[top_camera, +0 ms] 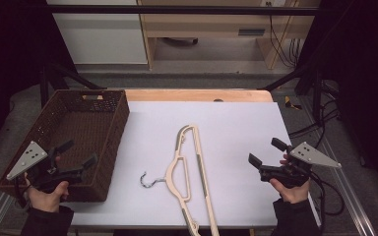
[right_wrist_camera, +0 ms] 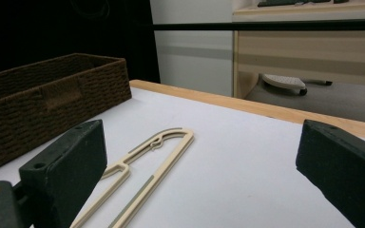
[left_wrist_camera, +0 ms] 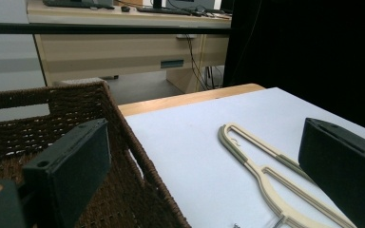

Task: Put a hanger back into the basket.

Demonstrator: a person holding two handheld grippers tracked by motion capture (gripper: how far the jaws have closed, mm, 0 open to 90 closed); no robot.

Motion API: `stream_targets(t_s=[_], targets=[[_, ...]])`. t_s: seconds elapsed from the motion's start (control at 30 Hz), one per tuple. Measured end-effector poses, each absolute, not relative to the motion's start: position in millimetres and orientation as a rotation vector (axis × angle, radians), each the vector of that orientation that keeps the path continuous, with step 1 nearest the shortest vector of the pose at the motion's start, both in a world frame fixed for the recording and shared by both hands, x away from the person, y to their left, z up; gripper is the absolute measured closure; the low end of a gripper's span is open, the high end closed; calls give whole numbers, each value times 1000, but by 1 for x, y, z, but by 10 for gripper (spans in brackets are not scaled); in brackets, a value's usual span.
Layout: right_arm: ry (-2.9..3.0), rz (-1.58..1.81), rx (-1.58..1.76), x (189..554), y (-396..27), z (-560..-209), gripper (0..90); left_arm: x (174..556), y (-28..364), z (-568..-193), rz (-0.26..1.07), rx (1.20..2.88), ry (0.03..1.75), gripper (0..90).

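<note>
Right, both tongs idle and empty. Left tongs (top_camera: pixel 80 154) hang over the near right corner of the wicker basket (top_camera: pixel 109 101), jaws wide apart, nothing between them. Right tongs (top_camera: pixel 267 151) sit over the right side of the white worktop (top_camera: pixel 236 123), jaws equally wide, also gripping nothing. Hanger (top_camera: pixel 189 172) lies flat mid-worktop between the two, metal hook (top_camera: pixel 147 181) pointing left toward the basket, touched by neither. I read this as a start stance: hands flank the hanger, basket likely its destination. Both hands held low at the near edge, tongs aimed far and slightly inward.
</note>
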State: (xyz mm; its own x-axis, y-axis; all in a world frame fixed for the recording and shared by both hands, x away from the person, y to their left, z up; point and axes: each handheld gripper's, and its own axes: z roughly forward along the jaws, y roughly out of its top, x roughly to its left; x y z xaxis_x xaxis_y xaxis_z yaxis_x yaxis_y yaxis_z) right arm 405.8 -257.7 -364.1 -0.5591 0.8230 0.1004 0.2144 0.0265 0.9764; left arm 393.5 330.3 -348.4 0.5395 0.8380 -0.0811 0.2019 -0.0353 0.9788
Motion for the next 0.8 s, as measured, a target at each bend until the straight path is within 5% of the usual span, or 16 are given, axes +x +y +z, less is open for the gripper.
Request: stream_targets(t_s=[0.8], targets=[[2048,1487,973,401,-187,-362,69,393,283,-353,585,1720,791,92]])
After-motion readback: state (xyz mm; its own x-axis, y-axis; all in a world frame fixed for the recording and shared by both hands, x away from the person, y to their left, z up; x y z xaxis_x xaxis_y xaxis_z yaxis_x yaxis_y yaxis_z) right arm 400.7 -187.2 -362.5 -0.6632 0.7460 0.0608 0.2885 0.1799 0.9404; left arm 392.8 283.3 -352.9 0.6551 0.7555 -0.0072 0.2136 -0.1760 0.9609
